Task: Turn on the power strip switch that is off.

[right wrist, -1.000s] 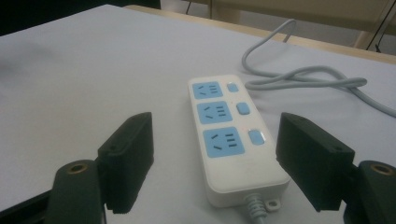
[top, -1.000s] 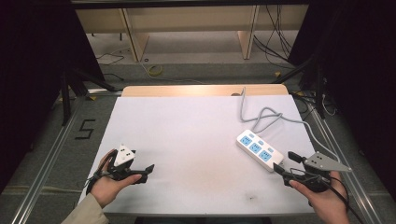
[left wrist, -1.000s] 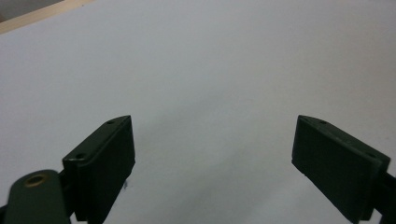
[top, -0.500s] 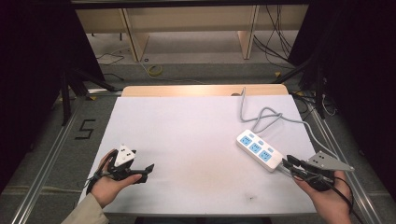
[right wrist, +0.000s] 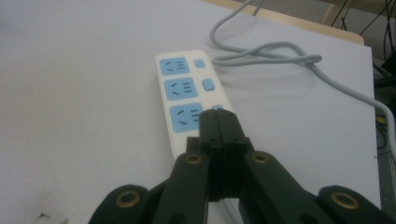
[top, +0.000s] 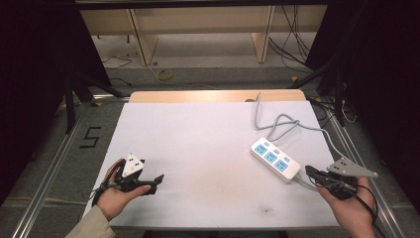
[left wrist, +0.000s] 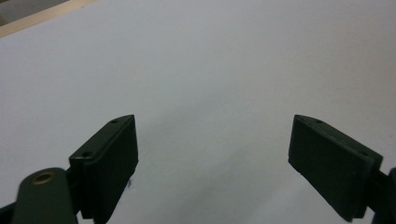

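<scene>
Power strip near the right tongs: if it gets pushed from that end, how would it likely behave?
The power strip lies flat and looks rigid, so it would probably slide rather than tip. Its looped grey cable looks floppy and may drag, turning the strip. The paper-covered table looks smooth, so little resistance seems likely.

Your right gripper [right wrist: 217, 122], jaws just closed together with nothing between them, covers the near end of the power strip [right wrist: 187, 100] in the right gripper view, so you cannot tell whether the tips touch it. They also hide most of the nearest switch [right wrist: 217, 108]. The strip's grey cable [right wrist: 299, 63] runs off the far edge and the right edge there. In the high view your forearms are cut off at the near edge, and the socket holes are too small to make out.
</scene>
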Demonstrator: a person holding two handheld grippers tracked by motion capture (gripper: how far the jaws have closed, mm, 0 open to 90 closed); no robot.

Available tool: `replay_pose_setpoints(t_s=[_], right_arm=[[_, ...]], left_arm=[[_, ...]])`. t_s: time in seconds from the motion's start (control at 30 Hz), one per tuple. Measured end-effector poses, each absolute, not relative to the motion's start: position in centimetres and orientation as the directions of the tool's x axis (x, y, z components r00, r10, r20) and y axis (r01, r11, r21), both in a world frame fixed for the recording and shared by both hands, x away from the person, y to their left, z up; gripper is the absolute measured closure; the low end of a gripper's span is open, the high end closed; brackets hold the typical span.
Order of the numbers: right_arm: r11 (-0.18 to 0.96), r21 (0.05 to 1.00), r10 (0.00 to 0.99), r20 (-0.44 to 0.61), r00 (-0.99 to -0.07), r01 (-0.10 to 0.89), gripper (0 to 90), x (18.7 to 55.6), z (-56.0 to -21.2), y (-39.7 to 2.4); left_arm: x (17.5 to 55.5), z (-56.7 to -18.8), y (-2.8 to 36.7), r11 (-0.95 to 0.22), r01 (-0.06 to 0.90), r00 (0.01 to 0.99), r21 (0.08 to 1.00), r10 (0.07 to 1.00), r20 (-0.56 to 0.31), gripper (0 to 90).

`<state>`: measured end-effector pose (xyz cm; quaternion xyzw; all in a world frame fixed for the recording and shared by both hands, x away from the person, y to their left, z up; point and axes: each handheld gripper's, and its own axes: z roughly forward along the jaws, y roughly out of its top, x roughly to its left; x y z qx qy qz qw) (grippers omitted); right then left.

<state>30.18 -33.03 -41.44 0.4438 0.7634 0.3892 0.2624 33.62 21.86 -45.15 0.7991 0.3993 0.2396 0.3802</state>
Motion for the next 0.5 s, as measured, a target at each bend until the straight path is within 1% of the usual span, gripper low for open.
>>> replay_pose_setpoints(t_s=[0.5], right_arm=[[0.32, 0.801, 0.87, -0.037, -0.491, 0.506, 90.0, 30.99, -40.94, -32.29]], left_arm=[[33.67, -45.19, 21.74, -0.392, 0.455, 0.566, 0.799, 0.821, 0.08, 15.7]])
